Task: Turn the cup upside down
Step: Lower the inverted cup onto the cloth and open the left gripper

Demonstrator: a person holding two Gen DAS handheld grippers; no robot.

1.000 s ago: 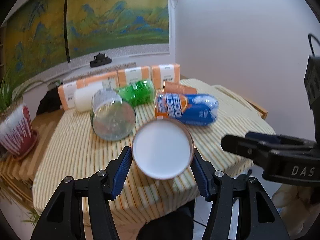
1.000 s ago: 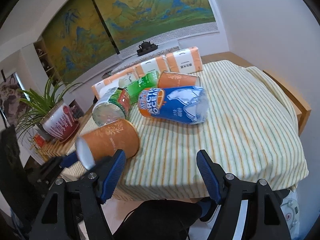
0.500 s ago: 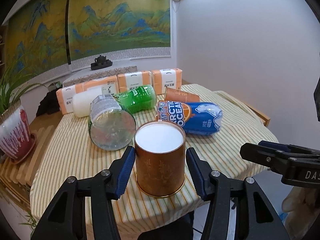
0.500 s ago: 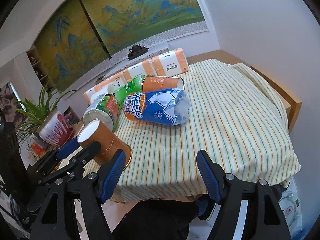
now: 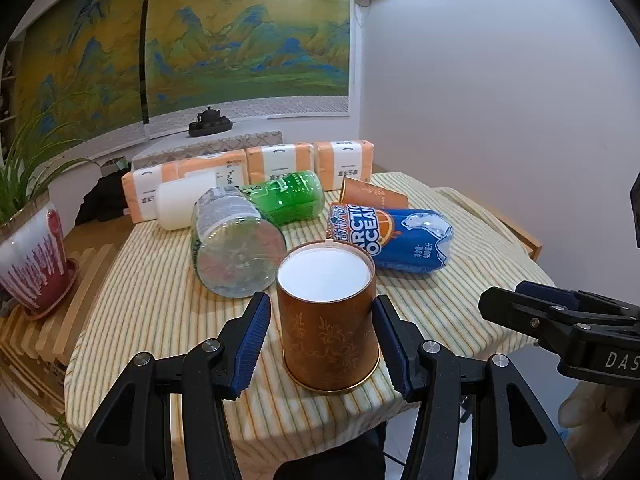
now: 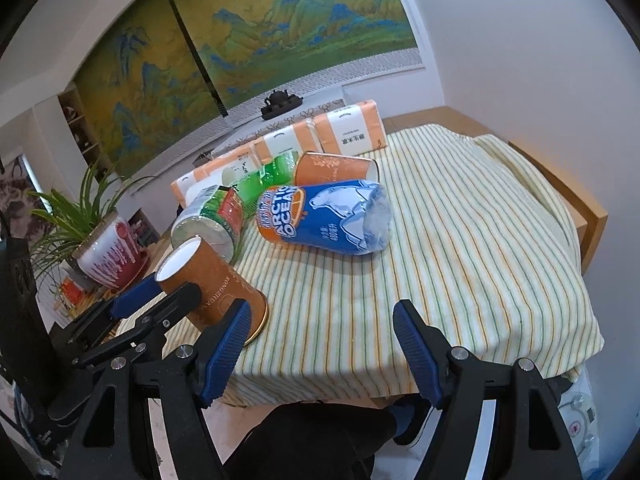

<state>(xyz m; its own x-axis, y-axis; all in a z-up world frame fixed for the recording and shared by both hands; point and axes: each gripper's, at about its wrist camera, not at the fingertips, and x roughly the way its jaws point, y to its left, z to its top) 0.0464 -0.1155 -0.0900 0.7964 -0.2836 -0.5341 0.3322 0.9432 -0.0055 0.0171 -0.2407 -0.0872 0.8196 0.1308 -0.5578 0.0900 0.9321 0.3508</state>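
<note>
A brown paper cup (image 5: pixel 329 328) stands upside down on the striped tablecloth (image 5: pixel 152 312) near the front edge, white base up. My left gripper (image 5: pixel 323 344) is open around it, with a gap between each blue pad and the cup's sides. In the right wrist view the cup (image 6: pixel 212 284) sits at the left with the left gripper's fingers (image 6: pixel 140 292) on either side. My right gripper (image 6: pixel 320 354) is open and empty over the table's front edge, to the right of the cup.
Behind the cup lie a clear bottle (image 5: pixel 236 252), a green bottle (image 5: pixel 288 196), a blue Arctic Ocean bottle (image 5: pixel 396 236), a second orange cup (image 6: pixel 336 168) and tissue packs (image 5: pixel 276 164). A potted plant (image 5: pixel 28 256) stands left. The right gripper (image 5: pixel 560 328) shows at right.
The cup went from held tilted above the table to standing upside down on the cloth. My left gripper has opened and let go of it.
</note>
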